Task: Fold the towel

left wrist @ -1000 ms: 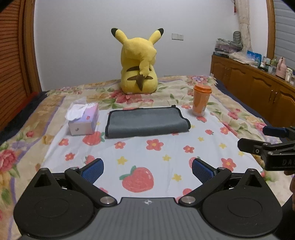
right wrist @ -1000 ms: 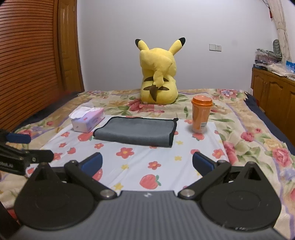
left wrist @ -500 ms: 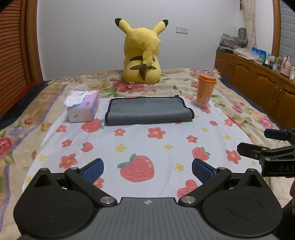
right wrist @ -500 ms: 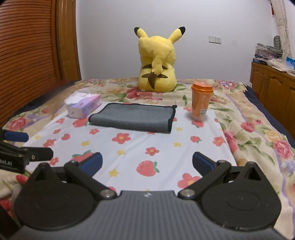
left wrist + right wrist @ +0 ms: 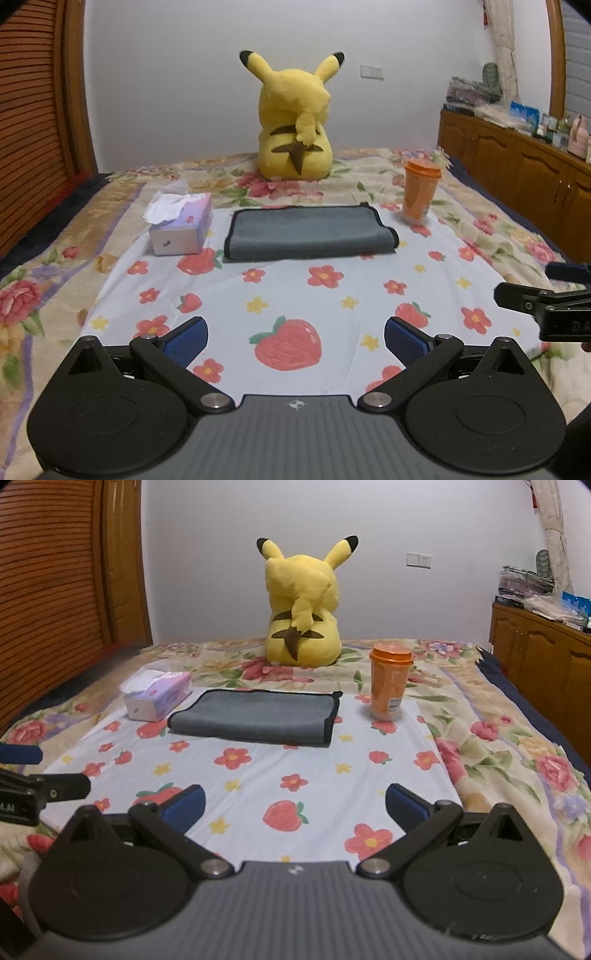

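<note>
A grey towel with black edging (image 5: pixel 308 232) lies folded in half, flat on the flower-printed sheet, well ahead of both grippers; it also shows in the right wrist view (image 5: pixel 255 716). My left gripper (image 5: pixel 295 341) is open and empty, held above the sheet short of the towel. My right gripper (image 5: pixel 293 806) is open and empty at a similar distance. Each gripper shows at the edge of the other's view: the right one (image 5: pixel 546 299) and the left one (image 5: pixel 33 775).
A tissue box (image 5: pixel 181 229) stands left of the towel, an orange lidded cup (image 5: pixel 421 195) to its right, and a yellow plush toy (image 5: pixel 293 122) behind it. Wooden cabinets (image 5: pixel 535 173) run along the right; a wooden slatted panel (image 5: pixel 55 590) stands on the left.
Both grippers have dropped a little and tilted up, so the towel and other objects sit lower and slightly closer in view. Both grippers stay open; nothing on the bed moved.
</note>
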{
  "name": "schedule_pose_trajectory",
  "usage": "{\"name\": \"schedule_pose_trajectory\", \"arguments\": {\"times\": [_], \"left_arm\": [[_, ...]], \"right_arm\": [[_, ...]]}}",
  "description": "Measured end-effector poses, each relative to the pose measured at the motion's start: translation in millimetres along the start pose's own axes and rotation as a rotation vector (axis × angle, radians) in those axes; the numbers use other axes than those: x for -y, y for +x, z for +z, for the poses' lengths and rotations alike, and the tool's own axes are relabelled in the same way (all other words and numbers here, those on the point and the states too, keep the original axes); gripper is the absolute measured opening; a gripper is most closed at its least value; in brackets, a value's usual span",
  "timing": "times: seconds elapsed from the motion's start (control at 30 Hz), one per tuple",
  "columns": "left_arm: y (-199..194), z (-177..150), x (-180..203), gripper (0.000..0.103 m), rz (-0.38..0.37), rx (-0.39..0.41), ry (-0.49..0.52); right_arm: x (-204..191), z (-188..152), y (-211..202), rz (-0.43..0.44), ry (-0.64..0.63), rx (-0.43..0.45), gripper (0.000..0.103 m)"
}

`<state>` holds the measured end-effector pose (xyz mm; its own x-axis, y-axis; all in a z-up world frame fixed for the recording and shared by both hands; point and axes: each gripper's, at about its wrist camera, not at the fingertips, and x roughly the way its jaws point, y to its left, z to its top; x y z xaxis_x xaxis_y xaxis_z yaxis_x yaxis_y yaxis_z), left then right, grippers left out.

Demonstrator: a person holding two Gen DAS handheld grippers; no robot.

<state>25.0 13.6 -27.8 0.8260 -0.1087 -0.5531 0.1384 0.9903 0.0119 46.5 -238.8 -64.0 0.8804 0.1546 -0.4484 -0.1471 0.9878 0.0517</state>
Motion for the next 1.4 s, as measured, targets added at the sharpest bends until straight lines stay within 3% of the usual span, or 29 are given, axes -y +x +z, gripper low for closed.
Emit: {"name": "schedule_pose_trajectory", "arguments": {"times": [0.7, 1.4], "left_arm": [[-19.6, 2.7, 4.0, 0.103, 0.007, 0.126, 0.034], [-32.0, 3.7, 7.7, 0.103, 0.042, 0.227, 0.066]], "right_arm": [[8.7, 3.8, -16.0, -0.040, 0.020, 0.127, 0.103], [9.9, 5.0, -25.2, -0.043, 0.011, 0.197, 0.103]]}}
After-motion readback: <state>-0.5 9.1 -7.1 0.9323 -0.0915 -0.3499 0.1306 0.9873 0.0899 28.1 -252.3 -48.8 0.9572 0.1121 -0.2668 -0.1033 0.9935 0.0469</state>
